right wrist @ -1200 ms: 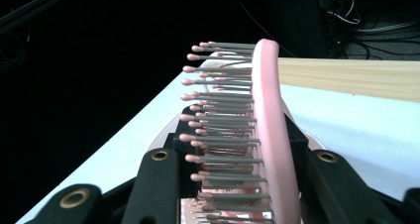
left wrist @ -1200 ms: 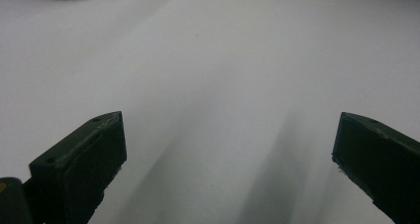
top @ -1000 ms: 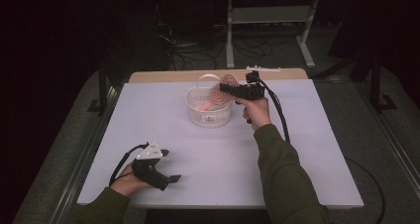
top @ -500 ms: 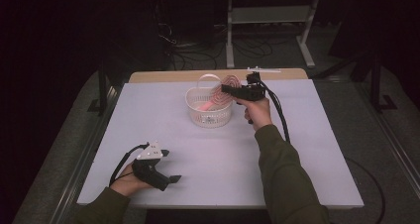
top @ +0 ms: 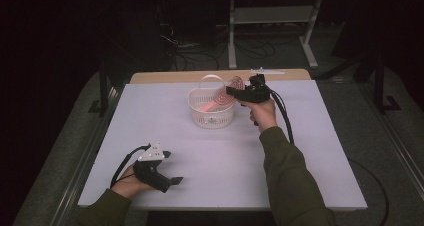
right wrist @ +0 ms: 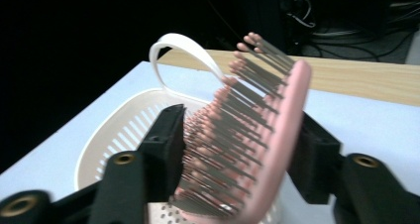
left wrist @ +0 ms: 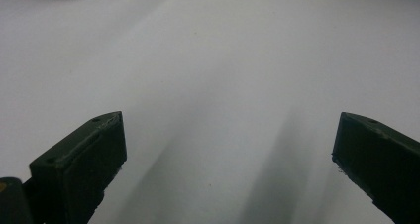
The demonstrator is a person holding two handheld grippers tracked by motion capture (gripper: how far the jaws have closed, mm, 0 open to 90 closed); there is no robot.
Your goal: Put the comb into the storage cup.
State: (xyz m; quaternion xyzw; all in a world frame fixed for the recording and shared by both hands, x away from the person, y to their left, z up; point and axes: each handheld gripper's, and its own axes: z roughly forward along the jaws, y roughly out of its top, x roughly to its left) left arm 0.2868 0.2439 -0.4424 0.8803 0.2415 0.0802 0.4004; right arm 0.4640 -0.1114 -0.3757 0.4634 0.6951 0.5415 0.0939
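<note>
- Right tool [top: 234, 91], held in the person's right hand, hovers level at the far right rim of a white basket [top: 212, 117]. Its jaws have just been opening, and a pink hairbrush [top: 216, 103] stands between them.
- Seen from the right gripper view, the hairbrush [right wrist: 257, 135] sits in the gap with its bristles facing the left jaw and its pink back toward the right jaw. Whether the pads press on it cannot be told for certain; the grip looks like it is loosening.
- Relative to this tool, the basket lies directly below and ahead. The brush's long axis slants from the jaws down into the basket, head uppermost and handle lowest.
- Judging by this, the coming move is a release, so the brush drops or settles inside the basket.
- Left tool [top: 167, 168] rests low on the desk [top: 300, 166], near the person and well apart from the basket. Its jaws stand wide apart with nothing between them [left wrist: 223, 149].
- The right hand is by far the nearer to the brush.
- Count: one hairbrush, one basket with one looped handle, two tools.
</note>
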